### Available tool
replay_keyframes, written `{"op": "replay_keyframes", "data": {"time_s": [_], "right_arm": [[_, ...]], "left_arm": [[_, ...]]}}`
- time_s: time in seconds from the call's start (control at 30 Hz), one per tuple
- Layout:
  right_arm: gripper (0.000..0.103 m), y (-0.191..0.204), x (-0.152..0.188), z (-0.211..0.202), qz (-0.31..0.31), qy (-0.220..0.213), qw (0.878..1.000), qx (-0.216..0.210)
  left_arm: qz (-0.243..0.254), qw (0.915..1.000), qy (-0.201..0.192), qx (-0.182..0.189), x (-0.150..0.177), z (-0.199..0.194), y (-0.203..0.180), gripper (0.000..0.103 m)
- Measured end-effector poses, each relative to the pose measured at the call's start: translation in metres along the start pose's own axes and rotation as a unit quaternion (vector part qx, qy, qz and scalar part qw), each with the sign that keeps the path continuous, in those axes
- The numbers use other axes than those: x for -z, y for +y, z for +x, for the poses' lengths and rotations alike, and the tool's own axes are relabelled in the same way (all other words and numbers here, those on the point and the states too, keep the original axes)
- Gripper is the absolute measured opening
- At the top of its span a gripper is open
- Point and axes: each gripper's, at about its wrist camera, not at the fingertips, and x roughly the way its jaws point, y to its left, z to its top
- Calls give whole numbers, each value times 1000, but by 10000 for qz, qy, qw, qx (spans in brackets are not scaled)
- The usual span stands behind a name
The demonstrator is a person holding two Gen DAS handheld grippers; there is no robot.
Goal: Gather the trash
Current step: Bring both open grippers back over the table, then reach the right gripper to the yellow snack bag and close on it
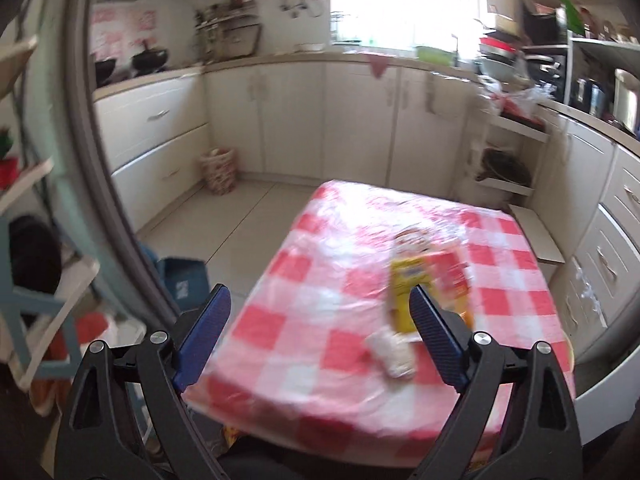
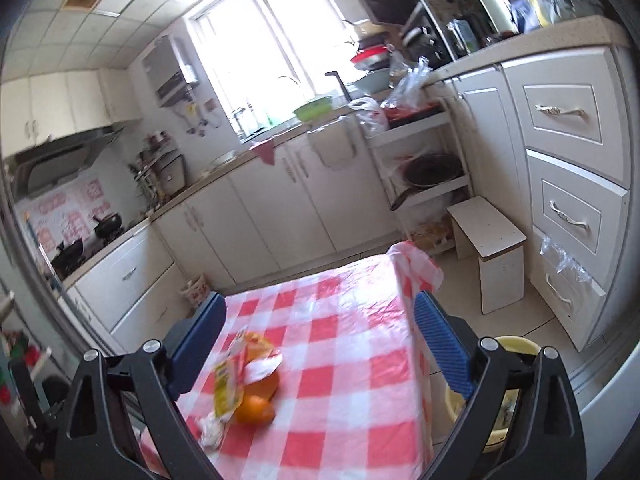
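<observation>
Both the left gripper (image 1: 320, 312) and the right gripper (image 2: 320, 322) are spread wide and hold nothing, above the checked table (image 2: 360, 360) where a yellow wrapper (image 2: 226, 388), its print too blurred to read, lies by an orange (image 2: 254, 410) and crumpled paper (image 2: 210, 430).

Checked table (image 2: 352, 360): wrappers (image 2: 228, 384), seemingly oranges (image 2: 256, 404).

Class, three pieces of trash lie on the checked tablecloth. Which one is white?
The crumpled paper wad, at the near end of the pile. The wrapper beside it is yellow and the packet is orange.
</observation>
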Motion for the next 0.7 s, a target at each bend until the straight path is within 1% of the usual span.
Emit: {"op": "replay_keyframes", "data": {"time_s": [0.03, 0.07, 0.1, 0.17, 0.23, 0.3, 0.33, 0.43, 0.53, 0.7], "right_arm": [[93, 8, 7, -4, -107, -20, 9999, 6], [94, 18, 17, -10, -257, -48, 9997, 34], [94, 24, 24, -15, -355, -72, 9993, 68], [95, 37, 34, -21, -538, -128, 9984, 75], [95, 48, 38, -25, -737, -225, 9970, 106], [96, 59, 41, -25, -1035, -368, 9937, 224], [96, 62, 42, -23, -1164, -370, 9922, 261], [96, 67, 48, -14, -1313, -231, 9906, 304], [96, 65, 50, -3, -1303, -40, 9908, 356], [96, 67, 56, 1, -1294, 69, 9908, 382]], "left_arm": [[-143, 9999, 67, -25, 5, 2, 11, 87], [-272, 9996, -27, 52, 4, -2, 19, 87], [-329, 9992, -224, 54, 3, -10, 24, 89], [-261, 9987, -429, -42, 8, -17, 29, 93], [-168, 9989, -444, -3, 12, -21, 27, 93], [-118, 9983, -565, 2, 13, -26, 23, 93], [-105, 9982, -585, 15, 13, -28, 22, 93], [-78, 9980, -622, 79, 12, -29, 22, 93], [-94, 9981, -597, 146, 10, -28, 23, 93], [-50, 9984, -534, 193, 12, -23, 20, 94]]}}
